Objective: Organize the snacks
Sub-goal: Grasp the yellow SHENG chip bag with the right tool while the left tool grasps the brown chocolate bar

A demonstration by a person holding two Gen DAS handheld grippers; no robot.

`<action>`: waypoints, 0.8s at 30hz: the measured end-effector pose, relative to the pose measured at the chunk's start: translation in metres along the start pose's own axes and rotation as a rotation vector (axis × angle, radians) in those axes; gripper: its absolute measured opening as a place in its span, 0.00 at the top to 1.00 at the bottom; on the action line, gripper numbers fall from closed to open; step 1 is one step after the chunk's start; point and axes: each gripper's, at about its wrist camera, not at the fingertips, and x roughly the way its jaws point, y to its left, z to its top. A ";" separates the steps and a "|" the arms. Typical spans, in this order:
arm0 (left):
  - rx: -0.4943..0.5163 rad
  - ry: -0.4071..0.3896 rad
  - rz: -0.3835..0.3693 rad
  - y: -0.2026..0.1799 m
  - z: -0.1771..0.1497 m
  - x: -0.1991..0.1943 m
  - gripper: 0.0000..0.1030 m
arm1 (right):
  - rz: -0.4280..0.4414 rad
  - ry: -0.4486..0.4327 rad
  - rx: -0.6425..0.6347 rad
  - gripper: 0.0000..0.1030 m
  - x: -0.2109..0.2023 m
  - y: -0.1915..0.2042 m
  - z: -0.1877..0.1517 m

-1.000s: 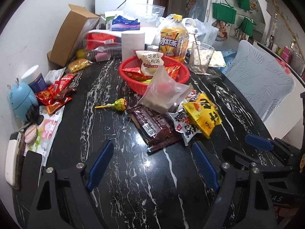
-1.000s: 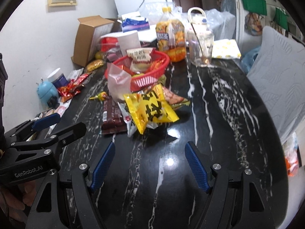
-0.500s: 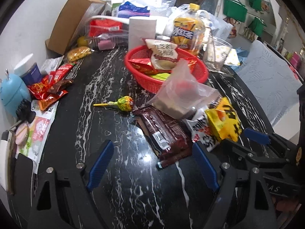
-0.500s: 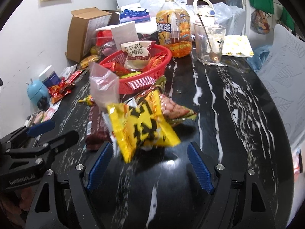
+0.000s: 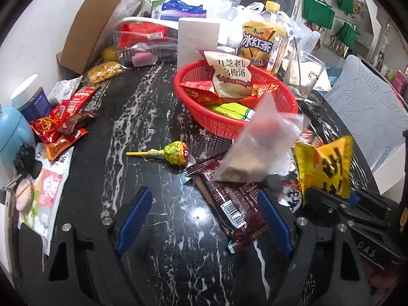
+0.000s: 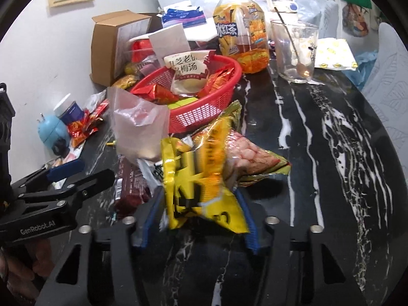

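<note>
My right gripper is shut on a yellow snack bag, which crumples and tilts up between the blue pads; it also shows at the right of the left wrist view. My left gripper is open and empty above the black marble table. A brown snack pack lies just ahead of it, under a clear plastic bag. A lollipop lies to the left. The red basket holds several snack packs. A peanut pack lies behind the yellow bag.
A bottle of iced tea and a glass with a spoon stand behind the basket. A cardboard box and red wrappers line the left wall side. A blue gadget sits at the far left. A grey chair stands to the right.
My right gripper moved forward to the yellow bag and closed on it, lifting its end. My left gripper moved forward toward the brown pack and stayed open.
</note>
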 end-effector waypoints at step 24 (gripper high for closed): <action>0.087 0.071 -0.006 -0.037 -0.011 0.029 0.40 | 0.001 0.043 0.101 0.70 -0.022 -0.029 -0.035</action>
